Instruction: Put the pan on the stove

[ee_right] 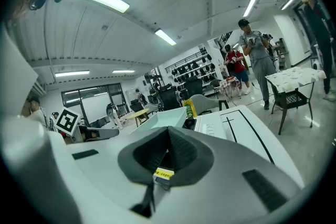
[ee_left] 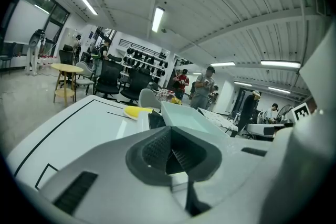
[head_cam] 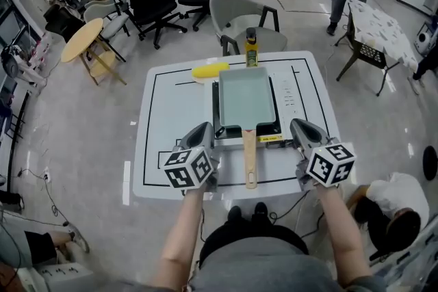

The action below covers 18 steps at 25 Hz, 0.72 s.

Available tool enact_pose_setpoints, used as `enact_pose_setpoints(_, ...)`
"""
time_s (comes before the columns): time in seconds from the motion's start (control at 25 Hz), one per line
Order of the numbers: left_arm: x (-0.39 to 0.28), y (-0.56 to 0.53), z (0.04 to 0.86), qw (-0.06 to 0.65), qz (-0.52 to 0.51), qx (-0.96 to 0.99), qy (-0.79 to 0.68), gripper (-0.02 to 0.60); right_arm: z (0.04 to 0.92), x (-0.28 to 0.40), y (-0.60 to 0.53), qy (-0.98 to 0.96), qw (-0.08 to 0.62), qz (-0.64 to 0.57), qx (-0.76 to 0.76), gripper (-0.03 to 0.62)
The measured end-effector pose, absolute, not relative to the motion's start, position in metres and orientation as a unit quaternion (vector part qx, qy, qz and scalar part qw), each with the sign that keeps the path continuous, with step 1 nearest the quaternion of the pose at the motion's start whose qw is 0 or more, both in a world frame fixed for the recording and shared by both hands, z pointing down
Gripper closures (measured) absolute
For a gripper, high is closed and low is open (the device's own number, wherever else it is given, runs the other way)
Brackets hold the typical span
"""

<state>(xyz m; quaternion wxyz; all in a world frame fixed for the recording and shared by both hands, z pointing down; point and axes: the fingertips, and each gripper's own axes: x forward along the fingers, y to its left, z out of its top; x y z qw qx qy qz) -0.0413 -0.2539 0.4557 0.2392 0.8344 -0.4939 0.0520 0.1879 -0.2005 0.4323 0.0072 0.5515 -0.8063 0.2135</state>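
The rectangular pan [head_cam: 244,98] sits on the stove [head_cam: 229,132], hiding most of it, its wooden handle [head_cam: 250,157] pointing to 6 o'clock. The left gripper [head_cam: 203,128] at 8 o'clock and the right gripper [head_cam: 299,126] at 4 are both pressed together, empty.

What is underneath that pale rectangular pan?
A black stove peeks out around the edges of the pan, standing on the white table. The pan covers the stove's burner top, so that part can't be seen.

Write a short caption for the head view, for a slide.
Pan rests on the stove on a white table; shut left gripper and right gripper flank its handle.
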Motion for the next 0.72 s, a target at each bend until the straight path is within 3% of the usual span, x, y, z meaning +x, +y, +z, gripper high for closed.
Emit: enact_pose_setpoints(0.72, -0.0419, -0.2533, 0.4510, 0.228, 0.049, 0.835, -0.498, 0.575, 0.4364, 0.1976, -0.2031, -0.788, 0.023, 0.193, 0.585, 0.591)
